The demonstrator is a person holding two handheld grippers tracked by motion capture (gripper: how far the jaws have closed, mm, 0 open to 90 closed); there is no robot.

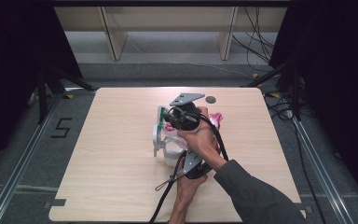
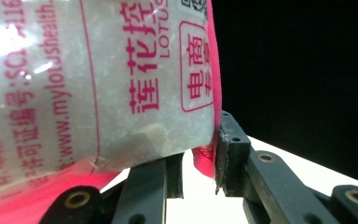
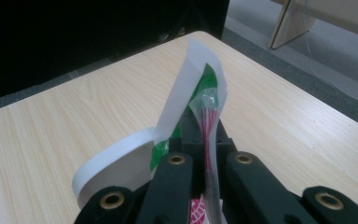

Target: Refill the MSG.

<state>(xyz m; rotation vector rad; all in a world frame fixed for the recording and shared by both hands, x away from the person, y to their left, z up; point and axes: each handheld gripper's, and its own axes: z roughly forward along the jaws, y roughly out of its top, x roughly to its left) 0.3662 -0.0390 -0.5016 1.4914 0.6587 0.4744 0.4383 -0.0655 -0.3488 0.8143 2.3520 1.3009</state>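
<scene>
- While both grippers met over the middle of the table (image 1: pixel 121 140), the work looked to be about midway: a bag was gripped at two places, and whatever was meant to be done with it was not finished.
- Seen from above, the left gripper (image 1: pixel 182 164) sat nearer the person, under the crossing right forearm, with its hand around it.
- Its own view showed the plastic bag (image 2: pixel 98 88), clear with pink edges and red print, full of a pale powder or grain; the jaws stood partly closed, pinching the bag's pink bottom corner between the pads.
- The right gripper (image 1: pixel 171 117) was farther up the table, and its jaws were closed tight on the thin top edge of the bag (image 3: pixel 209 116).
- Just beside that pinched edge, a white and green strip (image 3: pixel 186 98) rose between the same jaws and curled down to the left; whether it was a label, a tape or part of the bag I could not tell.
- So the holding was done: bottom corner steadied by one gripper, top edge held by the other, the bag standing near the table's centre.
- Left, by my judgement: pulling the top open or peeling the strip away, since the top edge looked closed.
- Nothing had spilled on the wood that I could see.
</scene>
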